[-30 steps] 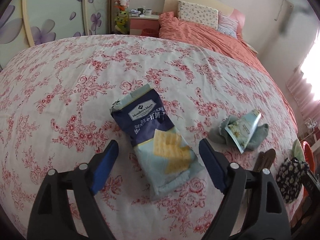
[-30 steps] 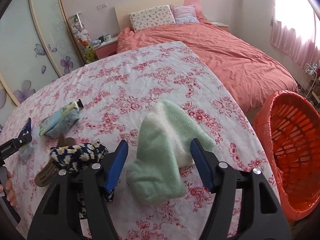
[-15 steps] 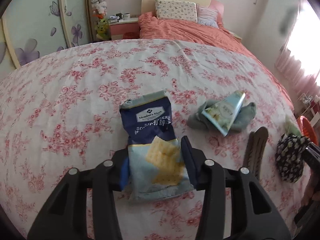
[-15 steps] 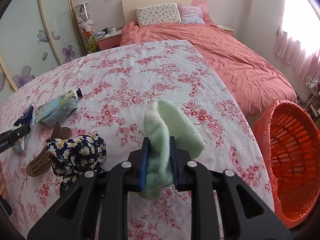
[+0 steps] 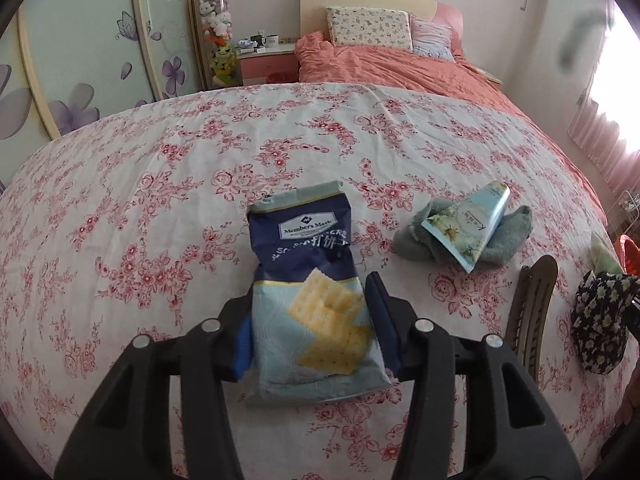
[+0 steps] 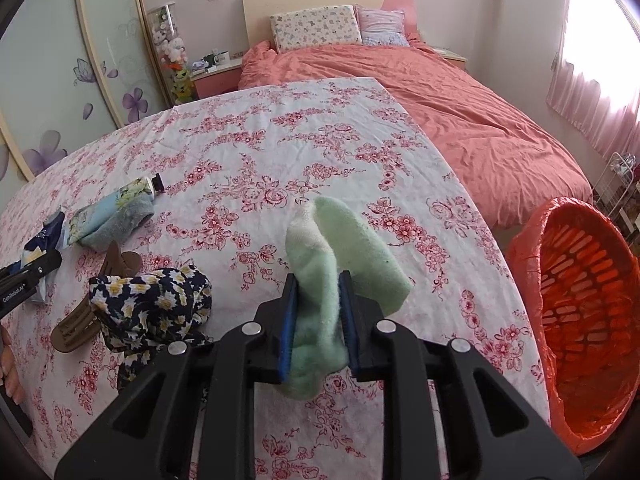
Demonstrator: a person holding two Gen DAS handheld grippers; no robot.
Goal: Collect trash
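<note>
- Navy and pale-blue foil at the middle of the left wrist view: a cracker packet [image 5: 308, 280], flat on the floral cloth [image 5: 160, 200], printed side up, torn top edge pointing away.
- Around its lower half, the left gripper [image 5: 311, 326]: a blue pad against each long side of the packet, jaws at a middling width and opening a little just now, packet between them.
- To the right on the cloth, a flower-printed tube [image 5: 468, 224] lying across a grey-green sock [image 5: 504, 240].
- Nearer and further right, a brown hair clip [image 5: 532, 304], then a dark daisy-print cloth [image 5: 600, 320] just beside it at the picture's edge.
- Beyond the cloth, a bed with a salmon duvet [image 5: 400, 68].
- Pale green and fluffy at the middle of the right wrist view: a green sock [image 6: 320, 280], pinched between the narrow-set blue pads of the right gripper [image 6: 318, 320].
- Sock's lower end hanging below the pads, upper part folded and draped above them, over the floral cloth.
- Off the right edge of the cloth, an orange basket [image 6: 580, 300], lined with an orange bag, mouth tilted toward the camera, well apart from the sock.
- To the left, the daisy-print cloth [image 6: 152, 304] overlapping the hair clip [image 6: 76, 328].
- Further left, the tube [image 6: 120, 200] on the grey-green sock [image 6: 124, 224].
- At the far left edge, the cracker packet [image 6: 44, 240] with the black body of the left gripper over it, and part of a hand [image 6: 10, 364] lower down.
</note>
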